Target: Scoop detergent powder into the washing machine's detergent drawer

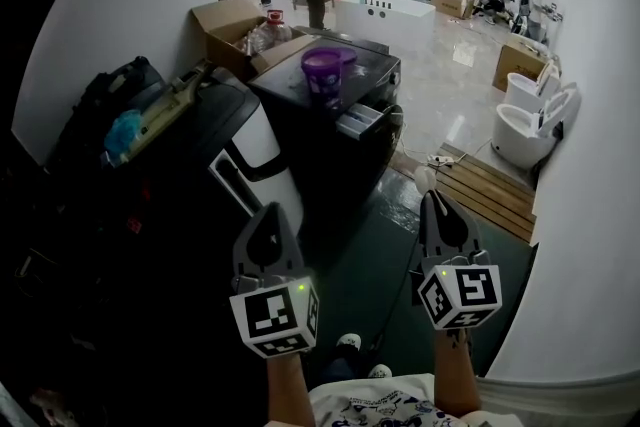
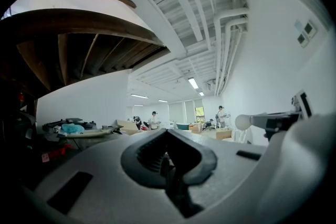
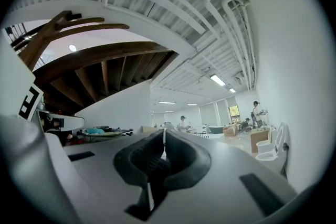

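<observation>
The black washing machine (image 1: pixel 300 100) stands a few steps ahead in the head view. A purple tub (image 1: pixel 322 68) sits on its top. Its detergent drawer (image 1: pixel 360 122) juts out of the front at the upper right. My left gripper (image 1: pixel 268 220) and right gripper (image 1: pixel 436 205) are raised side by side in front of me, well short of the machine, both shut and holding nothing. In the left gripper view the left gripper (image 2: pixel 167 138) points up toward the ceiling with its jaws together. The right gripper (image 3: pixel 164 140) does the same in the right gripper view.
A white and black appliance (image 1: pixel 262 155) stands left of the machine, beside dark bags (image 1: pixel 115 90). Open cardboard boxes (image 1: pixel 235 23) sit behind. A wooden pallet (image 1: pixel 490 190) and white toilets (image 1: pixel 530 130) are at the right. People stand far back by a bathtub (image 1: pixel 385 15).
</observation>
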Tool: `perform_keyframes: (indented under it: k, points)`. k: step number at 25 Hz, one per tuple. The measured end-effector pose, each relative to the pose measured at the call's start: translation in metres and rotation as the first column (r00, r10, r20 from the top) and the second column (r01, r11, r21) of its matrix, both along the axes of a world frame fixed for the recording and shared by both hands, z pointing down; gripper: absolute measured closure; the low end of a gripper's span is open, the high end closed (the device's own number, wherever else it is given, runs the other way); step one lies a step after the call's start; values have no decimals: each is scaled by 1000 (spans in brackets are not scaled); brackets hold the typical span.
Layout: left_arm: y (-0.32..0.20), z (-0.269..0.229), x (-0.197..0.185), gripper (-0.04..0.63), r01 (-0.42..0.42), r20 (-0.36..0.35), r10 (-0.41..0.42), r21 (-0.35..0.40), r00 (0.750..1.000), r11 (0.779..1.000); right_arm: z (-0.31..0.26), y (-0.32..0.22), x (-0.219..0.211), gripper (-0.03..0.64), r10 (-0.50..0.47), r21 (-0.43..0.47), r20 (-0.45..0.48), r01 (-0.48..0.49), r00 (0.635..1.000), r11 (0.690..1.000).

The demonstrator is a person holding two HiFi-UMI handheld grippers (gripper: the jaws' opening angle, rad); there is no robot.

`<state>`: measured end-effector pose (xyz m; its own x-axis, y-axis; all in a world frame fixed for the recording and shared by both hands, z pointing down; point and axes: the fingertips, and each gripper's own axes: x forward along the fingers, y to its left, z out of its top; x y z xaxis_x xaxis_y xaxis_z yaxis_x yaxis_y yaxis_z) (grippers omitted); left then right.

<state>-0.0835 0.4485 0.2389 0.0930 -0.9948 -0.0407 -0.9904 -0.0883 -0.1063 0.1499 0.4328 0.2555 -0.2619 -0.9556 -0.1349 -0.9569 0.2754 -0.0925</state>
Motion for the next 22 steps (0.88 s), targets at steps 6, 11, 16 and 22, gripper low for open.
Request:
perform_keyframes:
  k: [6, 11, 16, 22]
  points:
    - [11, 9, 12, 592, 22, 0, -22, -11, 1000, 1000, 7, 8, 12, 595, -25, -7, 14, 25, 1000, 1000]
    - [15, 12, 25, 592, 31, -13, -32, -13, 999, 999, 12, 8, 26, 595, -35, -20, 18, 36, 999, 999]
    - [2, 14, 32, 592, 30, -11, -30, -18, 999, 999, 15, -1, 32, 595, -33, -22, 22, 34, 999, 999]
    - [-37, 21, 41, 592, 14, -11, -14, -22, 1000, 1000, 26, -38, 40, 595, -19, -42, 23, 20, 1000, 999]
